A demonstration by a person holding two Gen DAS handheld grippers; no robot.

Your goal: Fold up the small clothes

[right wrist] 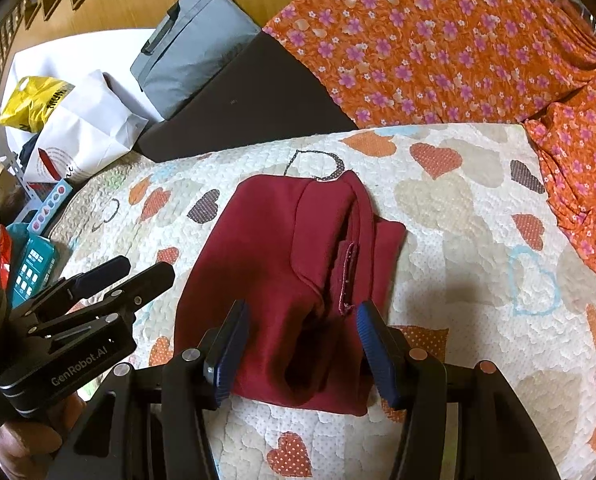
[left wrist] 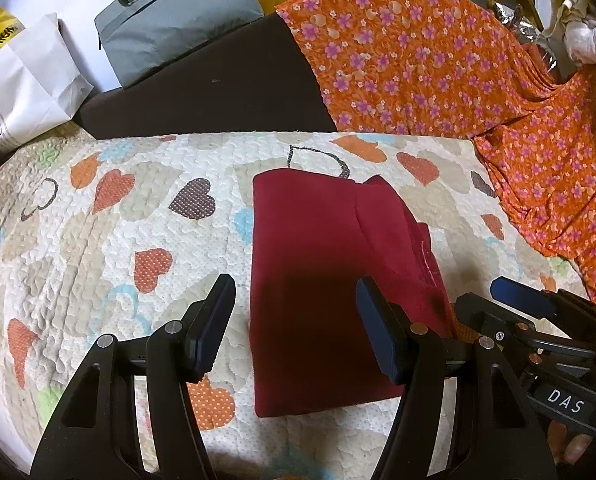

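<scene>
A dark red small garment (left wrist: pixel 322 280) lies folded into a rough rectangle on a heart-print quilt (left wrist: pixel 117 240). My left gripper (left wrist: pixel 295 300) is open and empty, hovering above the garment's near left part. In the right wrist view the garment (right wrist: pixel 281 280) shows a turned-over inner seam flap (right wrist: pixel 348 276) near its right side. My right gripper (right wrist: pixel 302 320) is open and empty, just above the garment's near edge. Each gripper also shows in the other's view: the right one (left wrist: pixel 538 320) at lower right, the left one (right wrist: pixel 97 304) at lower left.
An orange flowered cloth (left wrist: pixel 458 68) covers the area behind and to the right of the quilt. A dark cushion (left wrist: pixel 225 92), a grey bag (left wrist: pixel 177 12), a white paper bag (left wrist: pixel 29 88) and a yellow bag (right wrist: pixel 33 100) sit at the back left. Boxes (right wrist: pixel 33 264) lie beside the quilt's left edge.
</scene>
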